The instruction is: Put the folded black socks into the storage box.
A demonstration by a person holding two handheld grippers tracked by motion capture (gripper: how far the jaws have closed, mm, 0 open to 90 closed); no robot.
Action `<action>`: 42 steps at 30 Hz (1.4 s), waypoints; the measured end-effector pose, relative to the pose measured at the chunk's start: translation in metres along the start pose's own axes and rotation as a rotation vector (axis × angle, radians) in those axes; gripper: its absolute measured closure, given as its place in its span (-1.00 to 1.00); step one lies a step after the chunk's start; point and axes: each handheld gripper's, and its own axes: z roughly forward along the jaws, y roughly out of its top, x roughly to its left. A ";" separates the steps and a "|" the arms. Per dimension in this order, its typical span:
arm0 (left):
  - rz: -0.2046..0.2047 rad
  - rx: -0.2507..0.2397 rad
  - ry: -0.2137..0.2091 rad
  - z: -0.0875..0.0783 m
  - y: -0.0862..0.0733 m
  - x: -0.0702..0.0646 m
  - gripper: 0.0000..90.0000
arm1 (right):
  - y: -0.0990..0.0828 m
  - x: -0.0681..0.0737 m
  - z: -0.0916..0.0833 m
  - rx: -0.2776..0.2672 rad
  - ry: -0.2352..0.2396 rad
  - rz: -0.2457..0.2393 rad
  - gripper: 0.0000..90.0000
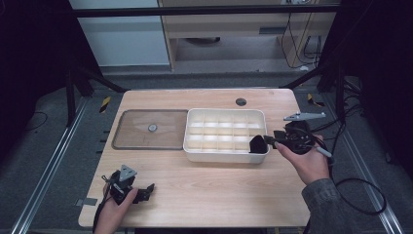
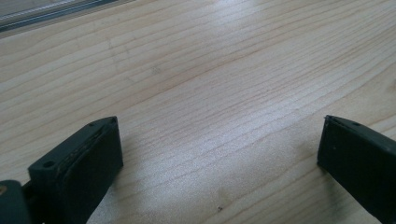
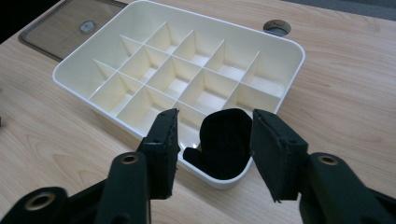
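A white compartment box (image 1: pixel 224 157) stands in the middle of the wooden table. A black soft item (image 1: pixel 257 145) sits bunched in its front right corner compartment; the other cells look bare. My right gripper (image 1: pixel 269 141), held in a hand at the box's right end, points at that corner. In the right gripper view its jaws stand apart at the box's (image 3: pixel 100 44) edge, and the black item (image 3: pixel 224 140) shows past the right gripper (image 3: pixel 215 116), untouched by the pads. My left gripper (image 1: pixel 148 191) rests low at the table's front left, open over bare wood (image 2: pixel 219 135).
The box's clear brownish lid (image 1: pixel 141 131) lies flat against the box's left side, seen also as the lid (image 3: pixel 60 28) in the right gripper view. A round cable hole (image 1: pixel 240 102) sits behind the box. Cables trail off the table's right edge.
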 end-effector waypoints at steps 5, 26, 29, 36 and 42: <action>0.000 0.000 -0.001 0.000 0.000 -0.001 -1.00 | -0.007 0.003 -0.003 -0.006 -0.001 -0.015 -0.24; 0.012 0.001 -0.009 0.000 0.000 -0.002 -1.00 | -0.046 0.024 -0.003 -0.047 0.015 -0.093 -0.84; 0.011 -0.001 -0.009 0.000 0.000 -0.002 -1.00 | -0.052 0.025 -0.001 -0.042 0.022 -0.101 -0.84; 0.014 0.000 -0.010 0.000 0.000 -0.002 -1.00 | -0.070 0.023 0.007 -0.023 0.024 -0.074 -0.81; 0.013 0.000 -0.011 0.000 0.000 -0.003 -1.00 | -0.089 0.020 0.017 0.008 0.000 -0.076 -0.71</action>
